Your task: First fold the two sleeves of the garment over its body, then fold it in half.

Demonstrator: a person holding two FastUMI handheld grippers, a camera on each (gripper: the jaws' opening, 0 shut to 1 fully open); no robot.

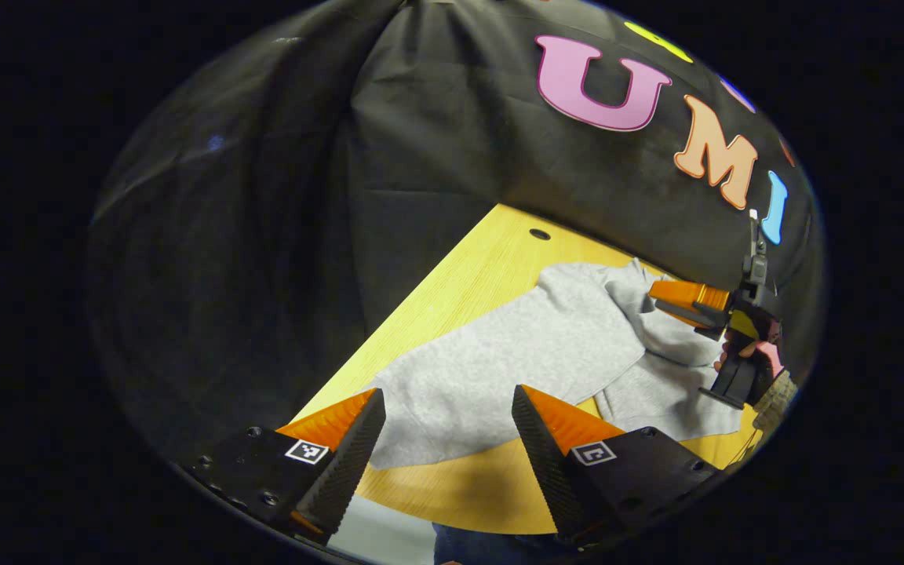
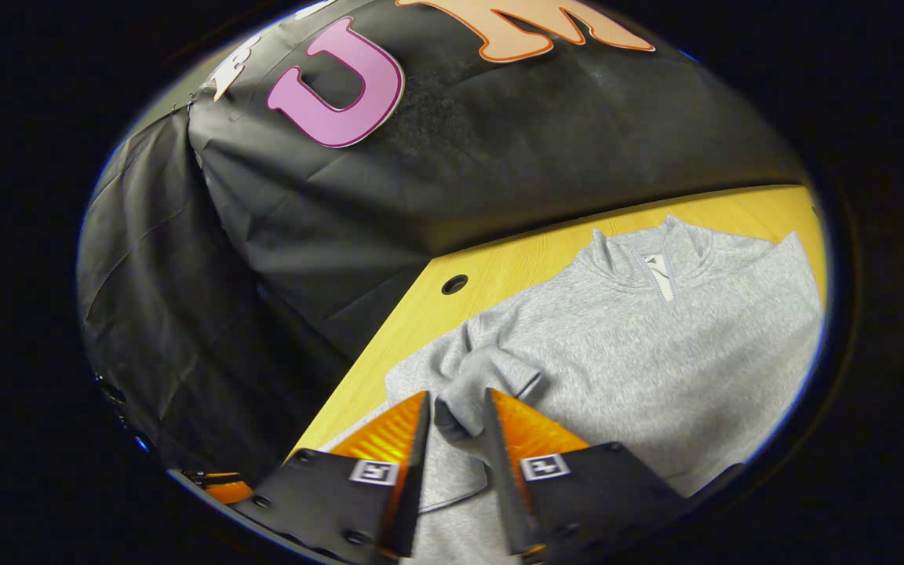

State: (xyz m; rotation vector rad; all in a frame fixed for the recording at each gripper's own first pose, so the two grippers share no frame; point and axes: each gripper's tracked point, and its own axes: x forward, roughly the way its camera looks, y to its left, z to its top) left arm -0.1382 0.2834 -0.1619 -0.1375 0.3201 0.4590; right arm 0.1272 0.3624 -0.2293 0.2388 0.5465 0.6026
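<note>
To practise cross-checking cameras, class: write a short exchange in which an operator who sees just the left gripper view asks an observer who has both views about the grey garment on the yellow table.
Operator: In the left gripper view the right gripper is far off, over the grey garment. Is it holding any cloth?
Observer: Yes. In the right gripper view both its fingers pinch a bunched fold of cloth, probably a sleeve end.
Operator: Which way does the garment lie?
Observer: Front up. The collar, with its short zip, points toward the booth wall, at the far side of the yellow table.
</note>
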